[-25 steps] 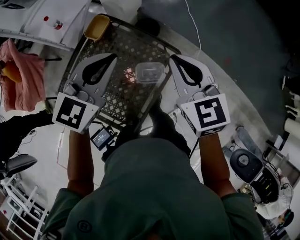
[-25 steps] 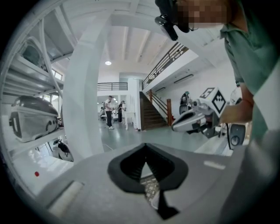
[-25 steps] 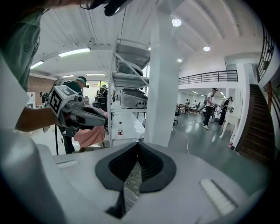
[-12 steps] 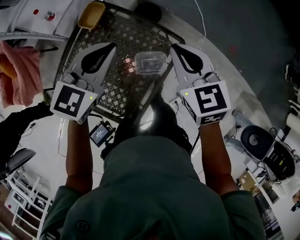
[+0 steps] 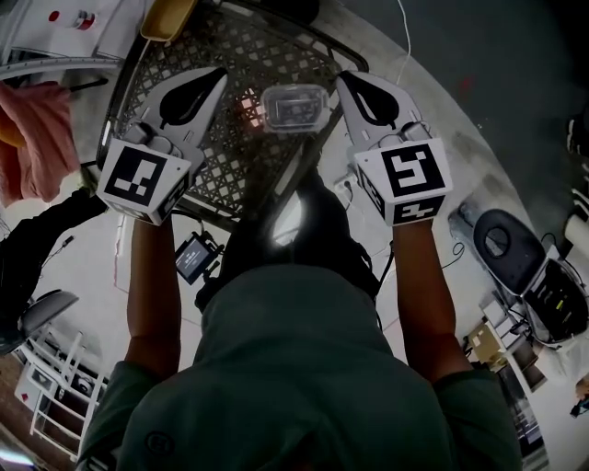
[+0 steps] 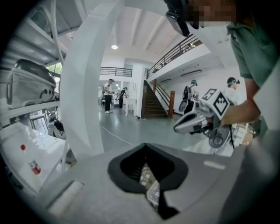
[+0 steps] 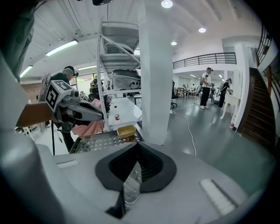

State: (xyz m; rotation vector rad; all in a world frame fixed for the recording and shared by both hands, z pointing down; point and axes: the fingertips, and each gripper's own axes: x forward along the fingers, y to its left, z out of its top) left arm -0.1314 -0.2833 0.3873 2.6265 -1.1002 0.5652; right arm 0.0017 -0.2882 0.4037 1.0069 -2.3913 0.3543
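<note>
Clear plastic is what sits between my two tools: a small lidded container (image 5: 294, 106) lying on the black metal mesh table (image 5: 276, 51), seen from the head view. It lies nearer the right gripper (image 5: 344, 81) than the left gripper (image 5: 217, 77), and neither one touches it.

Both tools hang above the mesh, their tips angled towards each other and well apart. In the left gripper view, the left gripper (image 6: 145, 146) is clenched, jaws tip to tip with nothing between them. Only a thin slit below the tips shows a strip of the mesh underneath. In the right gripper view, the right gripper (image 7: 138, 145) is clenched too and grips nothing. Through its slit I can see ribbed clear plastic lying below.

A yellow tub (image 5: 166, 17) rests at the far left corner of the table; the right gripper view shows it (image 7: 126, 131) on the mesh edge beside a white pillar (image 7: 155, 74). A pink cloth (image 5: 35, 129) hangs off to the left of the table, away from both tools.
</note>
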